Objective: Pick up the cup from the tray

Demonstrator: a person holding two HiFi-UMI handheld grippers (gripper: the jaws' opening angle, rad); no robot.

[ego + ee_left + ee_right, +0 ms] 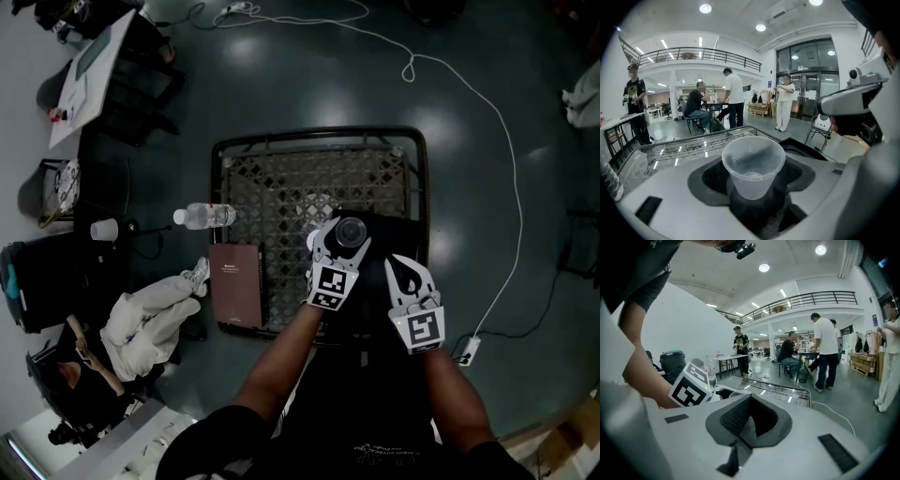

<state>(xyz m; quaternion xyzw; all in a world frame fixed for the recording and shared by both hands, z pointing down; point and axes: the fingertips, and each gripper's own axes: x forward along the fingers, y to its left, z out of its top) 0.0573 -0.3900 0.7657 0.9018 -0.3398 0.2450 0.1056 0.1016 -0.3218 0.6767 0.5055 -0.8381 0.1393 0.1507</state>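
A clear plastic cup (350, 231) stands upright between the jaws of my left gripper (342, 234), over the near part of the black wire-mesh tray (281, 187). In the left gripper view the cup (753, 164) fills the middle, its base sunk between the dark pads (712, 180) of the left gripper (754, 192), which grip it. The mesh tray (670, 150) lies behind it. My right gripper (406, 267) hangs just right of the left one, shut and empty. In its own view the right gripper (747, 427) has its pads together, with the tray's rim (787, 390) beyond.
A water bottle (206, 216) lies at the tray's left edge, with a brown notebook (236, 284) below it. A white cable (506, 141) runs along the floor to a power strip (466, 352). White cloth (150, 319) and a paper cup (104, 229) are at left.
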